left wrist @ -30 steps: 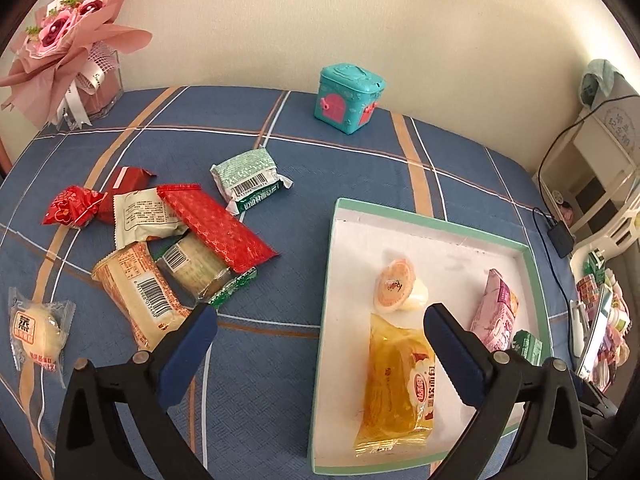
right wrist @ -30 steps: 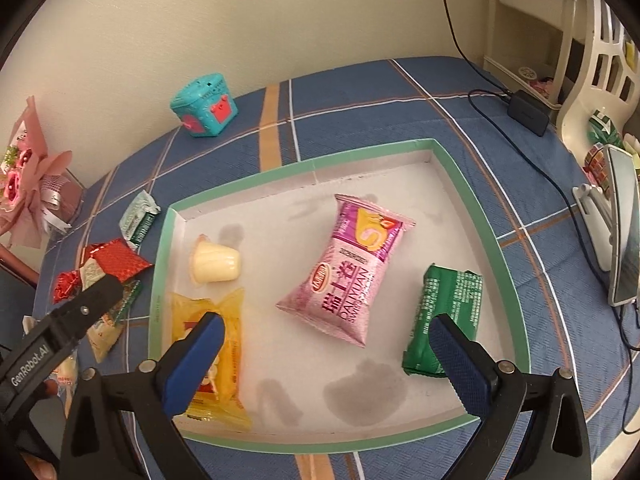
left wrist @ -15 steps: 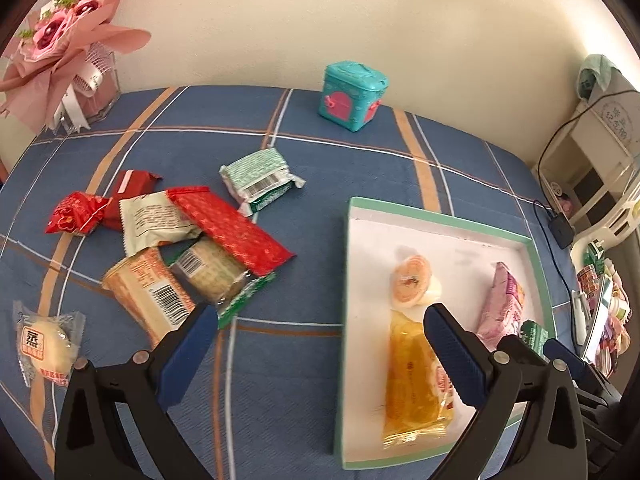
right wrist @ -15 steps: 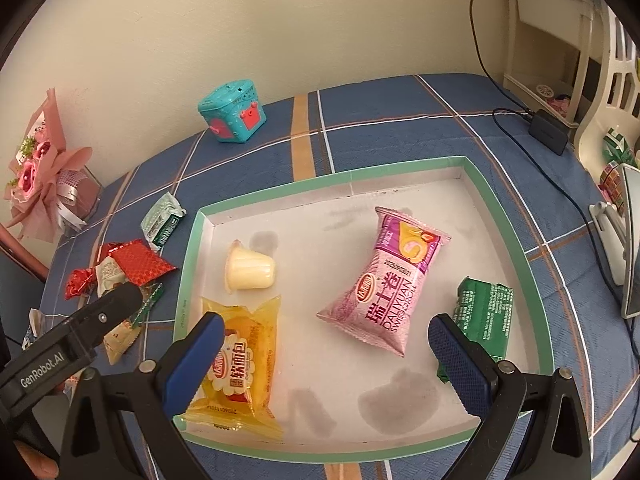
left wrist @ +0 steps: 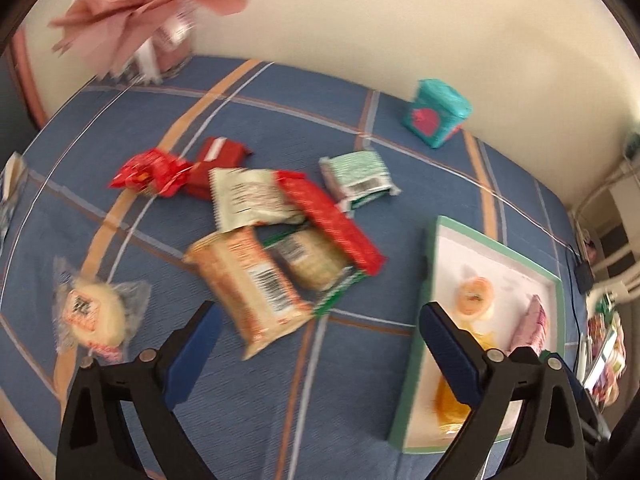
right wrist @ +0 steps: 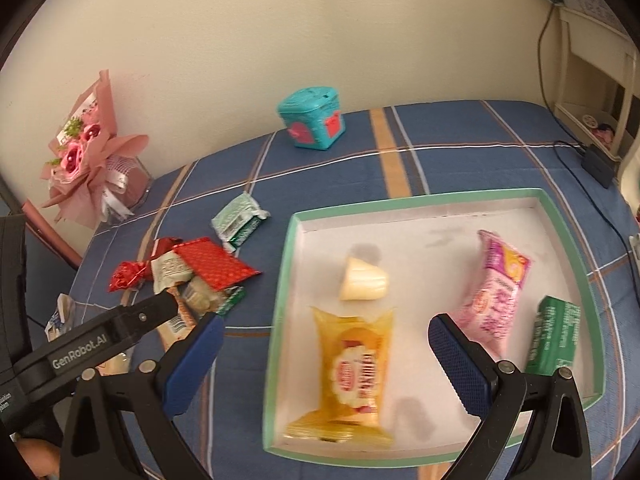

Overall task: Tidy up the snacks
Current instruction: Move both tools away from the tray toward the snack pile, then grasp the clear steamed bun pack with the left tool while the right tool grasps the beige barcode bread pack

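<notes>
The left gripper (left wrist: 316,328) hangs over the loose pile of wrapped snacks (left wrist: 276,236) on the blue plaid cloth (left wrist: 280,120) covering the counter. Its jaws stand wide and have just been closing slightly; nothing lies between them. The nearest item ahead of the jaws is the orange-and-cream barcoded packet (left wrist: 248,284), which partly overlaps a clear-wrapped biscuit pack (left wrist: 312,260). That position suggests the next pickup will come from this pile.

The right gripper (right wrist: 324,344) hovers over the near edge of the white shallow tray with a mint-green rim (right wrist: 420,200). Its jaws are wide apart and hold nothing. The tray already carries a yellow cake packet (right wrist: 352,368), a cream jelly cup (right wrist: 364,284), a pink snack bag (right wrist: 496,296) and a green packet (right wrist: 554,336), so sorting is judged partly complete.

The left-wrist view is motion-blurred; printed labels cannot be read. In the right-wrist view, the left gripper's arm covers part of the pile. The pale bun in clear wrap (left wrist: 92,312) lies apart from the pile.
</notes>
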`<act>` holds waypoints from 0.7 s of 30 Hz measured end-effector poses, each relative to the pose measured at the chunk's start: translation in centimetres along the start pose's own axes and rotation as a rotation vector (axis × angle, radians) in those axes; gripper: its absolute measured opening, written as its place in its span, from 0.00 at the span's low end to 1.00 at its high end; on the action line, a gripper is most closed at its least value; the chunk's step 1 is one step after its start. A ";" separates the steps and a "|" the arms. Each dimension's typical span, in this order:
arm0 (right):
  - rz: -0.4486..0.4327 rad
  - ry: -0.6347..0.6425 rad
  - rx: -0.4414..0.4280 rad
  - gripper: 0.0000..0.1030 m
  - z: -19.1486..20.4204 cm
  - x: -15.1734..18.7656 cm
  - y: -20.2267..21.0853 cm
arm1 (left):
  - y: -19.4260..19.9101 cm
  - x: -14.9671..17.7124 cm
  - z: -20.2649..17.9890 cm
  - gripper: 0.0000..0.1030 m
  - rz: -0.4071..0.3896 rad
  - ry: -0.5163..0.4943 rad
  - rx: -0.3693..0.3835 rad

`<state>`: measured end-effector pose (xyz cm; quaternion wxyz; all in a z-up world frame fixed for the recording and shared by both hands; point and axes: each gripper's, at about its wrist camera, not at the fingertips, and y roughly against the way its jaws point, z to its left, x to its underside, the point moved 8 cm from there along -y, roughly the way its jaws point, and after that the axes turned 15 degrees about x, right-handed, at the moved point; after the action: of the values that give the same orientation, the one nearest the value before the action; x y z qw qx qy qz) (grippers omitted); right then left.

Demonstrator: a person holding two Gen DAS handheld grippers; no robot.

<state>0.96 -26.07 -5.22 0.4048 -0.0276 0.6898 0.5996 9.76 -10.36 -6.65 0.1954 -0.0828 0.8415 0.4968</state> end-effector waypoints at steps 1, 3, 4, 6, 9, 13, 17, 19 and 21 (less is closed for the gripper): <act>0.001 0.005 0.001 1.00 0.6 0.1 0.0 | 0.4 -0.1 0.7 0.95 -0.002 0.019 -0.008; 0.003 0.019 -0.011 1.00 2.2 0.3 -0.1 | 1.3 -0.5 2.1 0.95 -0.018 0.049 -0.015; 0.010 0.027 -0.026 1.00 2.9 0.4 -0.2 | 1.8 -0.8 2.7 0.95 -0.028 0.060 -0.015; 0.022 0.038 -0.054 1.00 4.6 0.7 -0.2 | 2.6 -1.2 3.7 0.95 -0.051 0.075 -0.018; 0.033 0.051 -0.084 1.00 6.6 1.1 -0.2 | 4.0 -1.9 5.5 0.95 -0.084 0.096 -0.025; 0.039 0.084 -0.124 0.99 9.3 1.7 -0.1 | 5.1 -2.2 7.8 0.95 -0.105 0.127 -0.049; 0.035 0.142 -0.155 0.88 12.2 2.2 0.0 | 5.5 -2.1 9.8 0.95 -0.105 0.161 -0.058; 0.039 0.168 -0.170 0.86 13.5 2.5 -0.2 | 5.5 -2.1 10.7 0.95 -0.102 0.170 -0.073; 0.050 0.193 -0.185 0.82 14.7 2.9 -0.6 | 5.6 -2.0 11.6 0.95 -0.097 0.183 -0.088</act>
<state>7.06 -12.45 -6.74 0.3172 -0.1051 0.6678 0.6652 12.57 2.39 -6.38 0.1378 -0.1771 0.8282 0.5136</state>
